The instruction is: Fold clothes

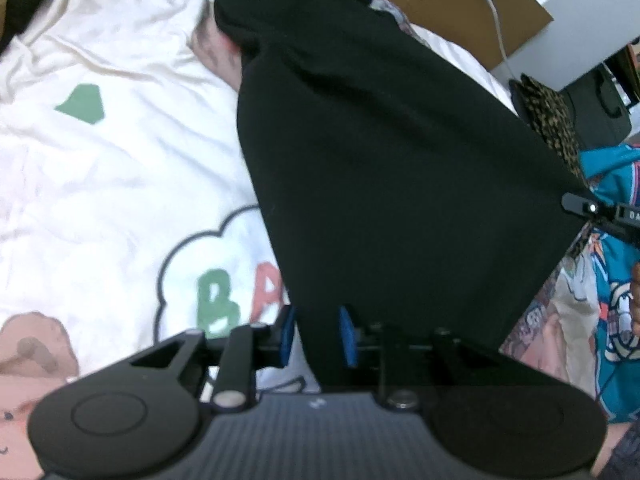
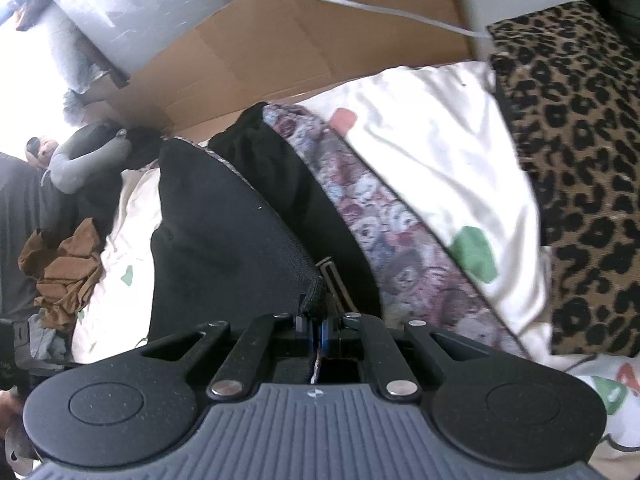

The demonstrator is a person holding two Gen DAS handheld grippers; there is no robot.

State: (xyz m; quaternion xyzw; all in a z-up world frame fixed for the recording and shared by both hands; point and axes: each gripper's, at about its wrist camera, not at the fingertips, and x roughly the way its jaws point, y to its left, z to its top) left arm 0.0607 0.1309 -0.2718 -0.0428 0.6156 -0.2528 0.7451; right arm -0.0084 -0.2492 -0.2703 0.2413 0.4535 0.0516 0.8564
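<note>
Black garment (image 1: 392, 168) is stretching lengthwise between the loosened, part-open left gripper (image 1: 316, 336) and the right gripper (image 2: 316, 326), which is clamping its hem.

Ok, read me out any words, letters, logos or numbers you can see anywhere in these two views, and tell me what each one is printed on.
"BA", a green B and a pink A cut off by the black garment: inside a cloud outline on the white bedding.
"DA", cut off at the frame edge: on the right gripper in the left wrist view.
Print on the teal garment: cartoon figures, any lettering too blurred to read.
Red and green print at the right wrist view's lower right corner: unreadable.
</note>
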